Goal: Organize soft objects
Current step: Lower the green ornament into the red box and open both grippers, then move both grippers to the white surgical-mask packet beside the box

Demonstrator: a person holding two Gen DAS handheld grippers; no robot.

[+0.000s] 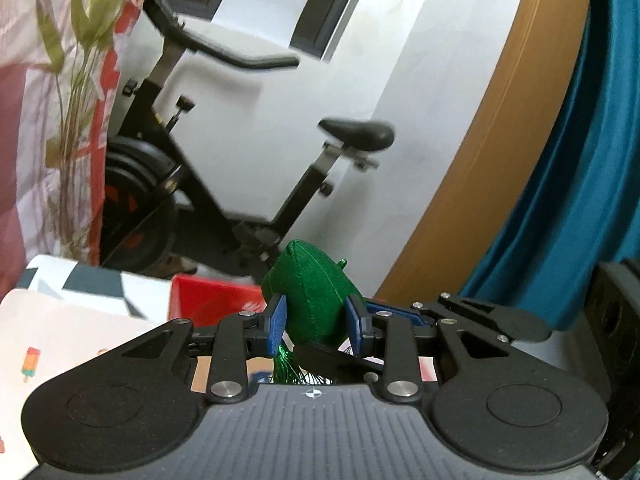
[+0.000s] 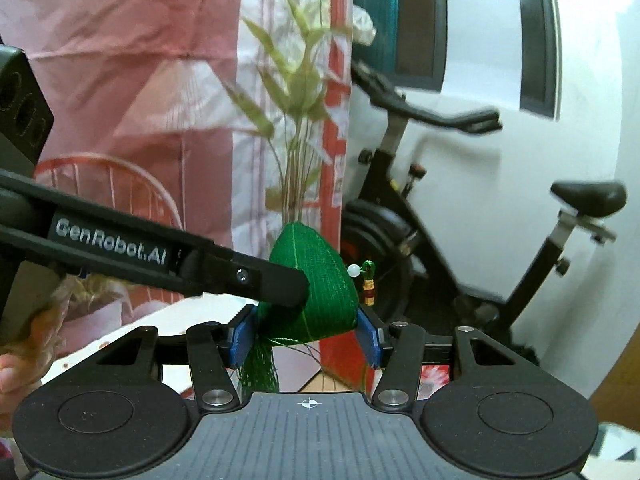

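A green stuffed sachet [image 1: 316, 292] with a stitched seam and a green tassel [image 1: 286, 368] hangs in the air, held from both sides. My left gripper [image 1: 316, 326] is shut on it, blue pads [image 1: 278, 326] pressing its lower flanks. In the right wrist view the same sachet [image 2: 320, 280] sits between the blue pads [image 2: 242, 338] of my right gripper [image 2: 306, 338], which is shut on it too. The left gripper's black finger [image 2: 280, 286] reaches in from the left and presses the sachet's side. A bead cord [image 2: 368, 280] dangles at its right.
A black exercise bike [image 1: 224, 184] stands ahead against a white wall. Below are a red box [image 1: 208, 300] and a patterned white surface [image 1: 80, 320]. A plant [image 2: 296, 92], pink cloth [image 2: 120, 60], a teal curtain [image 1: 580, 160] and a hand [image 2: 16, 376] surround the grippers.
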